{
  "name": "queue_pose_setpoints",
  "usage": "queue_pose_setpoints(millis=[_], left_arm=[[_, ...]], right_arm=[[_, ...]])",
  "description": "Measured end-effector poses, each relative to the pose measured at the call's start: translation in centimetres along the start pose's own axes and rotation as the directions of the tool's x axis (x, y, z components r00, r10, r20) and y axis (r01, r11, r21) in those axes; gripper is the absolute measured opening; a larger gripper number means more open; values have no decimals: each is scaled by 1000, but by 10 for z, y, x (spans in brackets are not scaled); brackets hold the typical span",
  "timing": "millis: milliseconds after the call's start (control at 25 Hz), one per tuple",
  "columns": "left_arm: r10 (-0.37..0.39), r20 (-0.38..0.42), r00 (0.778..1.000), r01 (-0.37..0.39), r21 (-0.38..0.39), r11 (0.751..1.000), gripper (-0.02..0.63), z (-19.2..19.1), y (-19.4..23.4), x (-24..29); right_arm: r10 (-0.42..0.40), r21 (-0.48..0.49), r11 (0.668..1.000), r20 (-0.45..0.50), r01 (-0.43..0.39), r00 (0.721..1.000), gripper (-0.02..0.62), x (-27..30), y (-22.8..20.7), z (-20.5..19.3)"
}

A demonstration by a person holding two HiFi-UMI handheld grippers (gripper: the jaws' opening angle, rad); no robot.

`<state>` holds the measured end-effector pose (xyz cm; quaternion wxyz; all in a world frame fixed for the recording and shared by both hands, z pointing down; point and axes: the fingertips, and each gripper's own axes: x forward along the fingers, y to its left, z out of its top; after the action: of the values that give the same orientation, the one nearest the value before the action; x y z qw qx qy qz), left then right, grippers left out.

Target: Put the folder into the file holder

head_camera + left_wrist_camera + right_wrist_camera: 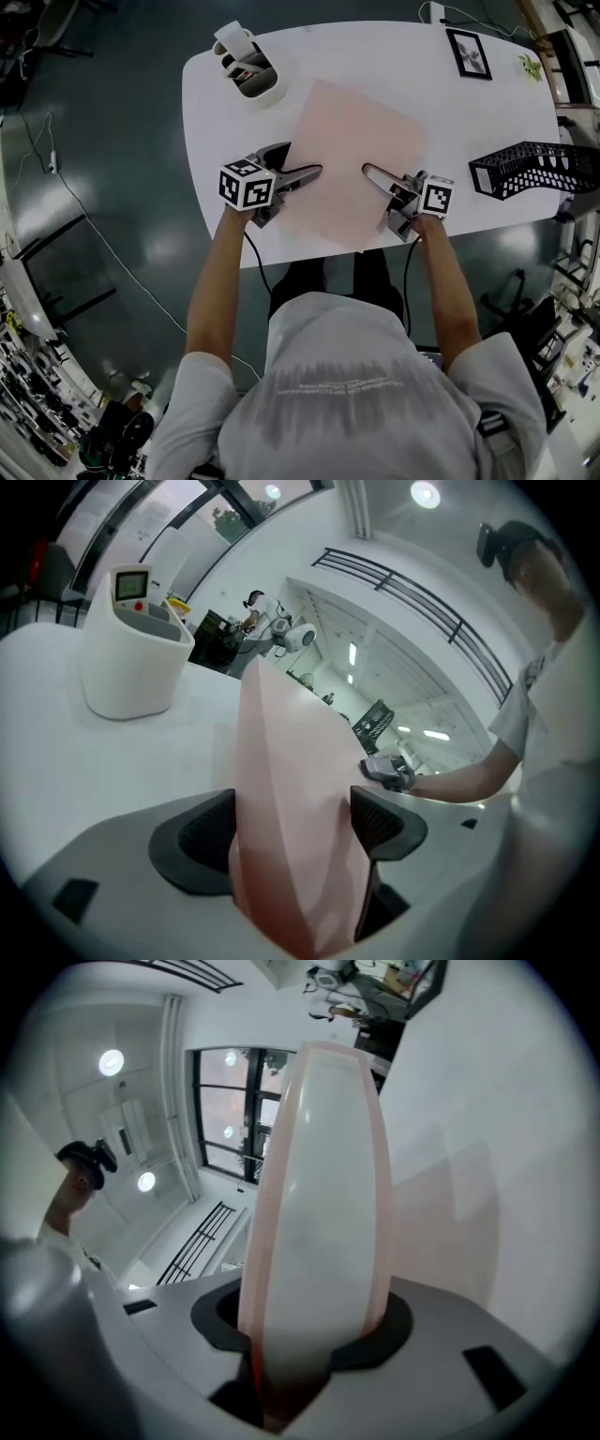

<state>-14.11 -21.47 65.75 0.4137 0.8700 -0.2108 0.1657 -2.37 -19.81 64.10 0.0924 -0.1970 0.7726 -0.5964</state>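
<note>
You are getting bare strip of white oval table [450, 122] lying open between pink rectangular folder [352, 159] and black wire-mesh file holder [530, 169] at right edge. On your left, white plastic desk organiser [251, 67] is standing near folder's far corner. Beyond holder, black-framed picture [469, 53] is lying well apart.

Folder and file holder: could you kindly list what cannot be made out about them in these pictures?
Head view: whether the folder lies on the table or is lifted; seen from above, its underside is hidden.
Head view: the inside of the file holder; too small, behind dark mesh.
Right gripper view: the file holder; the folder fills the middle.
</note>
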Motion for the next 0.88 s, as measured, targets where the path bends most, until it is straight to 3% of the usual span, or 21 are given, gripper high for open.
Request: queue_pose_setpoints(millis=[200, 440, 560, 680, 880], left_arm=[[-194, 15, 981, 194, -48, 980, 382, -7, -22, -16], [-366, -1, 931, 366, -34, 930, 380, -15, -50, -29], [-414, 40, 910, 415, -29, 909, 344, -15, -59, -36], [-449, 54, 892, 450, -7, 893, 241, -13, -69, -42], [-448, 73, 891, 446, 40, 894, 202, -14, -82, -47]], right_arm=[[97, -176, 978, -108, -115, 989, 183, 6, 28, -8], [147, -297, 930, -233, -215, 961, 193, 16, 58, -19], [149, -323, 918, -255, -230, 955, 198, 18, 64, -21], [140, -339, 913, -263, -227, 955, 198, 19, 69, -22], [87, -387, 901, -280, -195, 956, 212, 16, 79, -26]])
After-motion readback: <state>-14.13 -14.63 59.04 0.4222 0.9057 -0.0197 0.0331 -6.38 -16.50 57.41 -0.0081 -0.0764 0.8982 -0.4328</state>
